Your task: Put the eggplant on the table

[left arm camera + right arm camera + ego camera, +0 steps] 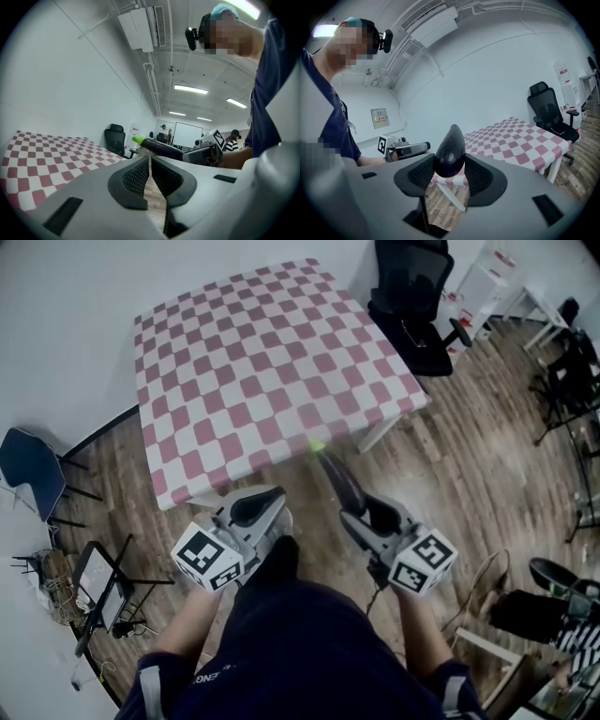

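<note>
Office room: wood-plank floor (459,465), white walls, strip lights on the ceiling. A counter (262,362) draped in a pink-and-white checked cloth stands ahead of the person.

Right claw (450,174): clamped on the eggplant (451,149). Both ribbed pads (423,171) press the dark, glossy body from either side. The thick end sits between them and the rest juts out past the fingertips.

In the head view the eggplant runs from the right claw straight toward the counter. Its green stem end (317,444) leads, and that tip shows right at the counter's near edge. The eggplant is carried in the air over the floor, not resting on the cloth. In the left gripper view it hangs level, above the height of the counter top, with the stem end toward the counter.

Left claw (150,174): closed, the pads meeting at their tips with nothing between them. It is held beside the right claw and apart from it, also aimed at the counter. It does not touch the eggplant.

Each claw has a marker cube (422,563) at its rear.

Further out, a black office chair (412,310) stands past the counter's far right corner. A blue chair (28,470) sits by the left wall.
</note>
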Available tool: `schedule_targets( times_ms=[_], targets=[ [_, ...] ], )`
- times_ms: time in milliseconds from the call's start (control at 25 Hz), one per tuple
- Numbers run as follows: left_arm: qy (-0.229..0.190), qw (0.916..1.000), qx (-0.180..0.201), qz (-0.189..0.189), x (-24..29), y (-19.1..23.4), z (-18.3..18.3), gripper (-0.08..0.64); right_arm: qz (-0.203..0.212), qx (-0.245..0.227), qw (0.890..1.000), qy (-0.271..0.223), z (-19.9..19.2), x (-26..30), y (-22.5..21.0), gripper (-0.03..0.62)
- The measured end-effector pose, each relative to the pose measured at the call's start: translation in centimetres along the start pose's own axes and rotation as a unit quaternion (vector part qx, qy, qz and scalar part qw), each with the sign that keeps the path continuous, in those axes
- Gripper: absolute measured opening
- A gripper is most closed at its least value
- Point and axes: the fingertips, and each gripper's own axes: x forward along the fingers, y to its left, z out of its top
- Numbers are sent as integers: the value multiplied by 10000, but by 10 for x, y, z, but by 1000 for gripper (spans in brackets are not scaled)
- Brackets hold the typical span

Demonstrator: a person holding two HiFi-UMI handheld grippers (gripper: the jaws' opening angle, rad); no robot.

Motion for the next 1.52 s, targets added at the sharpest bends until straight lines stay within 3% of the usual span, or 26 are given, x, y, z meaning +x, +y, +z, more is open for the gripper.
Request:
schedule_targets(
  times_ms=[280,480,1000,1520],
  targets=[
    [157,9998,-32,153,35,133,33,37,19,124,9998,161,57,115,-65,210],
    [141,9996,-42,239,50,191,45,37,-97,147,9995,248,76,158,-99,210],
    [185,9982,-257,502,81,246,47,37,-184,7,9984,539,102,210,-169,210],
    [450,9855,-751,1455,153,278,36,37,369,-220,9913,1246,105,269,-292,210]
  ],
)
